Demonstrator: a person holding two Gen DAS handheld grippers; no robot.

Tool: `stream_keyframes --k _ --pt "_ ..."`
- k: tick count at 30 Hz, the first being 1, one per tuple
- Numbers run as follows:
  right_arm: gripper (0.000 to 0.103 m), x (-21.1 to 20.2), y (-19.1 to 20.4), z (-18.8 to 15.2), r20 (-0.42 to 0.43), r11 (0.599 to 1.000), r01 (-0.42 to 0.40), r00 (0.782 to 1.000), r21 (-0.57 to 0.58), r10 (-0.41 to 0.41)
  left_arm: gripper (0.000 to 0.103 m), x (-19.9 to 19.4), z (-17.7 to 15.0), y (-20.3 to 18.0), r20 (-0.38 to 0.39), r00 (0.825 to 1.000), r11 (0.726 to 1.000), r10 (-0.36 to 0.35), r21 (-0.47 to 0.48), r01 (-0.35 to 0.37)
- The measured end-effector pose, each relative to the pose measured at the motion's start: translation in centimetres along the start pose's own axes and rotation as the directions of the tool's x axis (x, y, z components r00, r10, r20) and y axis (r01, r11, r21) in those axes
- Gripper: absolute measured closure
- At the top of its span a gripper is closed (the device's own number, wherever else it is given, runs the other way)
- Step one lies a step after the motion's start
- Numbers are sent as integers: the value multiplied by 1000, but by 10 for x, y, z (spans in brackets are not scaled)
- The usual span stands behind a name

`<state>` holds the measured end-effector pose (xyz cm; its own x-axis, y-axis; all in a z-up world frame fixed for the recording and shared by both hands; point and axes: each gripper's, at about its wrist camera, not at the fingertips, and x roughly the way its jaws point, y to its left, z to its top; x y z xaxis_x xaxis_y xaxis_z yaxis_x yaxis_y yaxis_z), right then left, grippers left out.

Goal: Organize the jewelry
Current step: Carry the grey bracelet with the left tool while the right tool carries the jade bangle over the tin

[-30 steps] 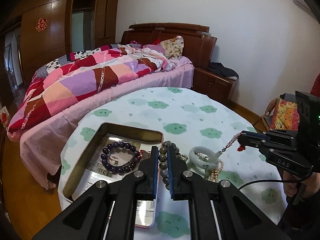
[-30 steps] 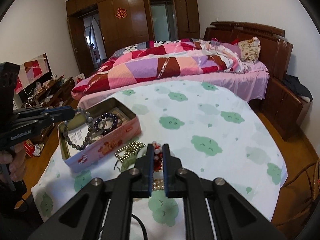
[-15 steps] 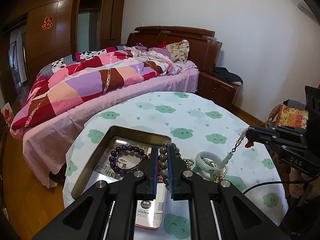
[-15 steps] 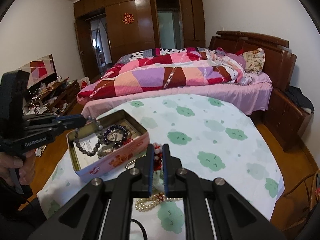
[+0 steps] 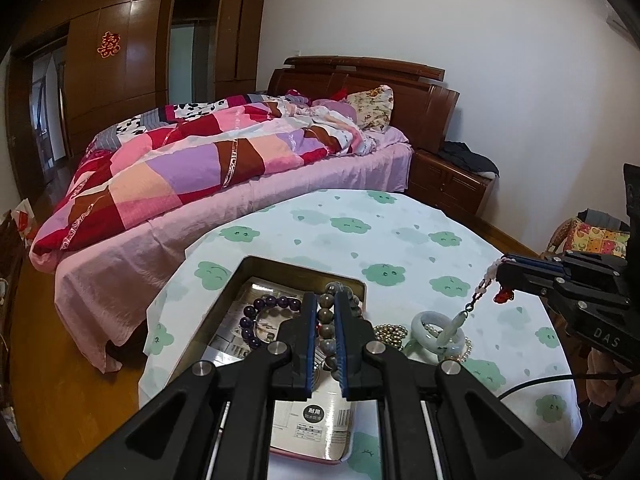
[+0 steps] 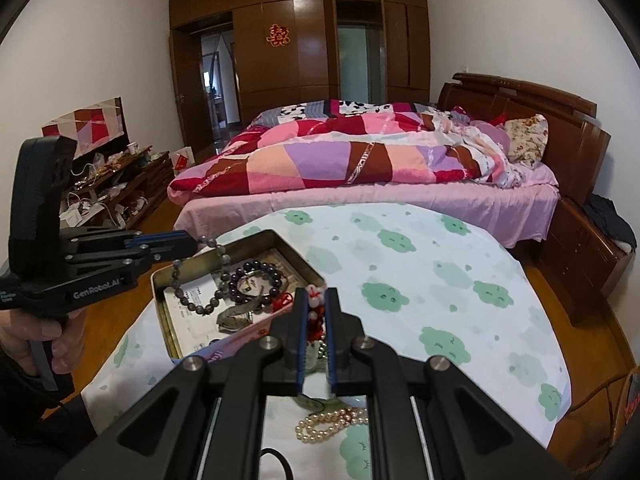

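An open metal tin [image 5: 256, 268] [image 6: 296, 252] sits on the round table and holds a purple bead bracelet [image 5: 256, 312] [image 6: 256, 280]. My left gripper [image 5: 323, 304] [image 6: 192, 240] is shut on a grey-brown bead bracelet [image 5: 326, 312] [image 6: 200, 292] that hangs over the tin. My right gripper [image 6: 316, 300] [image 5: 500, 270] is shut on the red-and-white cord of a jade pendant [image 5: 450, 330], lifted above the table right of the tin. A jade bangle [image 5: 424, 320], a gold bead strand [image 5: 390, 332] and a pearl strand [image 6: 328, 426] lie on the cloth.
The table has a white cloth with green clouds [image 5: 380, 232] [image 6: 440, 280]. A bed with a patchwork quilt [image 5: 200, 168] stands behind it. A wooden nightstand [image 5: 448, 184] is at the right, and a cluttered low cabinet [image 6: 116, 188] is at the left.
Both grippers have risen. The grey-brown bracelet now hangs higher over the tin, and the pendant has lifted off the table on its cord.
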<state>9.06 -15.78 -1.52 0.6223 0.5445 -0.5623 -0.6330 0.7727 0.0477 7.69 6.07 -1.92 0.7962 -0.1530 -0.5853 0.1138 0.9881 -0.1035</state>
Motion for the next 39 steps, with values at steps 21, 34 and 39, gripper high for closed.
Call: stream_keyframes --k 21,34,39 --pt "93 21 33 17 -20 997 -49 999 -57 48 95 5 3 25 1 999 998 51 -22 -51" --pt "93 43 60 29 -45 992 -68 997 -104 64 95 24 5 51 -16 996 995 88 -37 -88" --pt "93 50 68 30 -55 990 -81 996 -112 75 95 31 2 60 -35 995 994 96 -49 -98"
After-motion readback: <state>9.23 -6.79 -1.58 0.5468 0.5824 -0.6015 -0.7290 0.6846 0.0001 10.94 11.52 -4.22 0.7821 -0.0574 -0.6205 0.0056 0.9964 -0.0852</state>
